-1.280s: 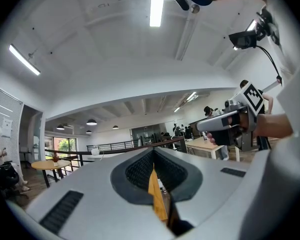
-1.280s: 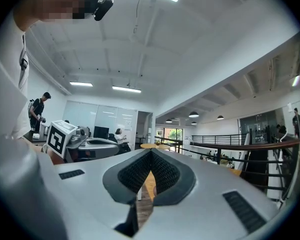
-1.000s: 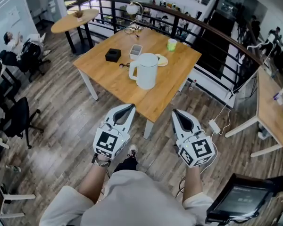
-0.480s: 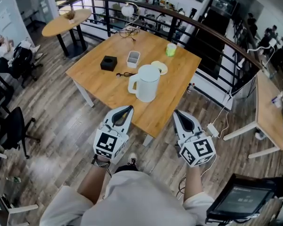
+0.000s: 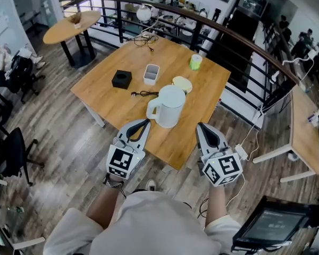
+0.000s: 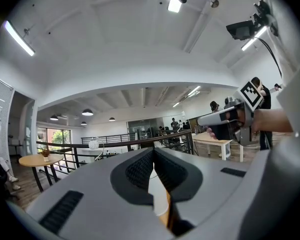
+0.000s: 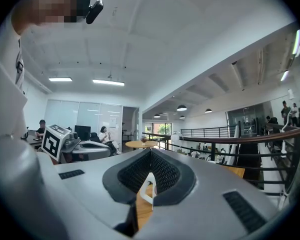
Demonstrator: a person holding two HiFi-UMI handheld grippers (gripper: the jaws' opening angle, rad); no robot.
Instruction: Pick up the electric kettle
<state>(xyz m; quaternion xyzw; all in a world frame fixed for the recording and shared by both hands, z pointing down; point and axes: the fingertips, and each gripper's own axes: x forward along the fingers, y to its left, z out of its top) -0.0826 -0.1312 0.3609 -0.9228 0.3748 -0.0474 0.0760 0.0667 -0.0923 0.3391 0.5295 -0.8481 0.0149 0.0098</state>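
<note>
Both left gripper [image 5: 142,124] and right gripper [image 5: 201,127] show fingers together. Open one before reaching the white plastic electric kettle [image 5: 170,108] ahead.

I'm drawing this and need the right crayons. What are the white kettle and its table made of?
The electric kettle looks like smooth matte white plastic: even colour, no metallic shine, though painted metal is possible. The table top looks like light wood or wood-look laminate: warm honey colour, faint grain.
</note>
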